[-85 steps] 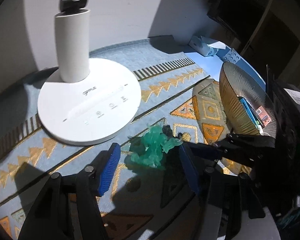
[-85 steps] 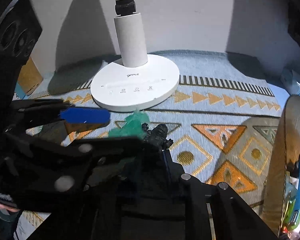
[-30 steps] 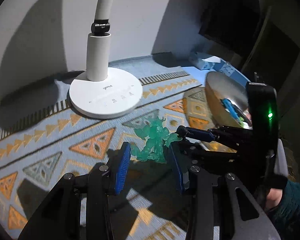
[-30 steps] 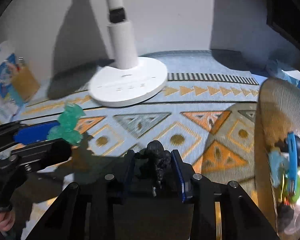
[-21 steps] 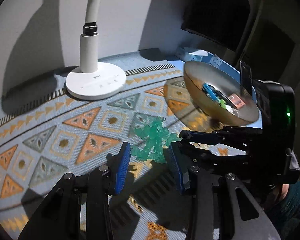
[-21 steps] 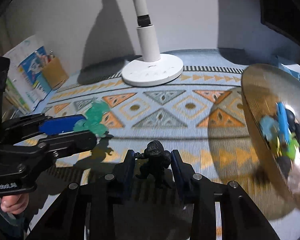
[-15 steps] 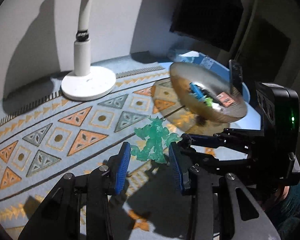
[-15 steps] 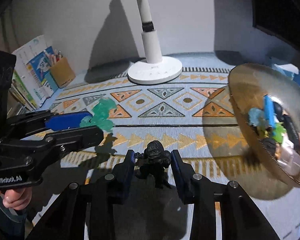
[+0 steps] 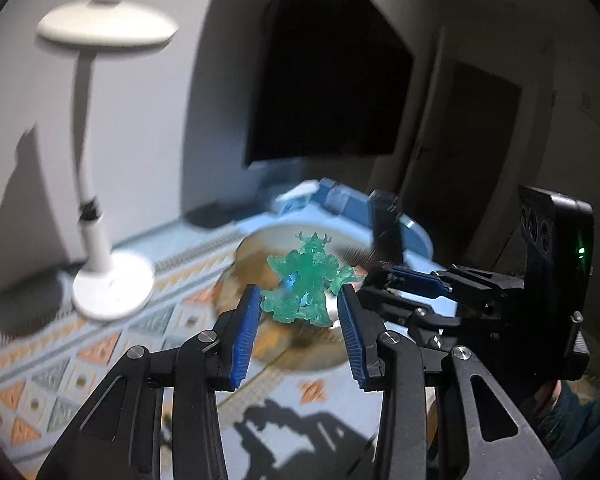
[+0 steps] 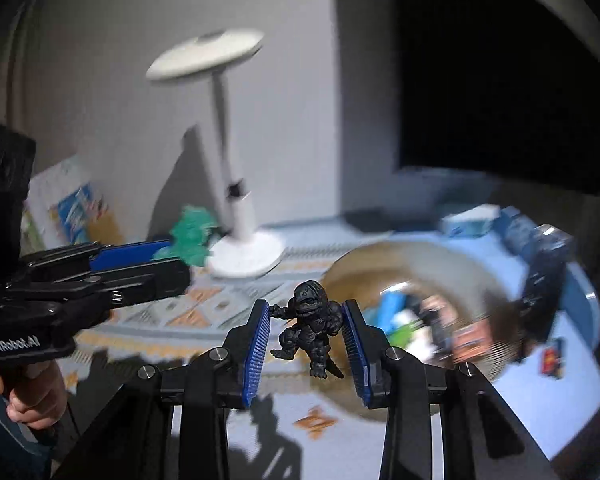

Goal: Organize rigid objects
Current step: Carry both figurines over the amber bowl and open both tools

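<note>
My left gripper [image 9: 299,300] is shut on a translucent green monster figure [image 9: 306,280], held high above the patterned mat. Behind the figure lies a ribbed amber glass bowl [image 9: 256,248]. My right gripper [image 10: 306,322] is shut on a small black monster figure [image 10: 312,326], also lifted clear of the mat. To its right the same glass bowl [image 10: 360,264] holds several small colourful toys, blurred. From the right wrist the left gripper [image 10: 168,254] shows at the left with the green figure [image 10: 192,236]; from the left wrist the right gripper [image 9: 384,276] shows at the right.
A white desk lamp [image 9: 100,240] stands on the mat at the back left, near the wall. Books and a pencil holder [image 10: 72,204] are at the far left. A blue box [image 10: 472,220] and dark items sit beyond the bowl. A dark screen [image 9: 324,92] hangs behind.
Both grippers have risen and swung toward the bowl, each keeping its figure. The lamp has shrunk into the distance and its head has come into view; the bowl is now right behind the figures.
</note>
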Tool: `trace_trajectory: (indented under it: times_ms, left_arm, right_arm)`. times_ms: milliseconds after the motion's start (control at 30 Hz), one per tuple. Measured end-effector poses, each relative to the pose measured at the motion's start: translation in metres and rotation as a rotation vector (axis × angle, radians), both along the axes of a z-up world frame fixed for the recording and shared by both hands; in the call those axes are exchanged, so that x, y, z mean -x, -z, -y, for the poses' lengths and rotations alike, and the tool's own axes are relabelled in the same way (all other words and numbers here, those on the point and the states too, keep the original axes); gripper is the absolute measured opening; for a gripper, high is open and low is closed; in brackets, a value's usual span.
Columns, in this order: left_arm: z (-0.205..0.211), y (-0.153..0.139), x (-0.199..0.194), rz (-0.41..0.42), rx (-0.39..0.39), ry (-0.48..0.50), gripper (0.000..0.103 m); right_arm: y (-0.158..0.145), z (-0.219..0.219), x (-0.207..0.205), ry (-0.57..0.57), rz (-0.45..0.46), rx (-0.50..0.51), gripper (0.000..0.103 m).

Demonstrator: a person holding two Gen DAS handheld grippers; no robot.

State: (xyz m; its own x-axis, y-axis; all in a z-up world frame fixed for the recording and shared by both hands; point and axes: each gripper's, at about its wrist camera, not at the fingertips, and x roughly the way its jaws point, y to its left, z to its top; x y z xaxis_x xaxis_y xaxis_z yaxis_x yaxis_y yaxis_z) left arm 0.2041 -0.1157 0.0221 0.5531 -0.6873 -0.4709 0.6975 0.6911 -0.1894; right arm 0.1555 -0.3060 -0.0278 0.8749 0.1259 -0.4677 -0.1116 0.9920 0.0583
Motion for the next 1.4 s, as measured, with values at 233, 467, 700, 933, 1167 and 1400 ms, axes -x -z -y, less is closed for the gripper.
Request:
trace_trajectory:
  times_ms: [233,467,700,933,1167,1400]
  left_arm:
    - [0.048,-0.036,-0.014,0.062,0.042,0.056,0.036]
    - [0.097,-0.025,-0.045,0.026,0.025,0.075,0.036]
    - [0.132,0.023,-0.096,-0.105,-0.019,0.041,0.036]
    - [0.148,0.067,-0.127,-0.202,-0.086,0.024,0.036]
    - [0.160,0.082,-0.137,-0.211,-0.128,0.024,0.036]
    - [0.167,0.086,-0.145,-0.219,-0.144,0.020,0.040]
  right_arm:
    - [-0.036,0.079,0.011,0.209,0.086,-0.047,0.036]
    - [-0.026,0.157,-0.007,0.362,-0.010,-0.191,0.036]
    - [0.003,0.184,-0.035,0.392,-0.075,-0.268,0.036]
    - [0.035,0.191,-0.077,0.379,-0.158,-0.258,0.036]
    - [0.055,0.191,-0.105,0.364,-0.211,-0.265,0.036]
    - [0.058,0.185,-0.119,0.335,-0.237,-0.240,0.038]
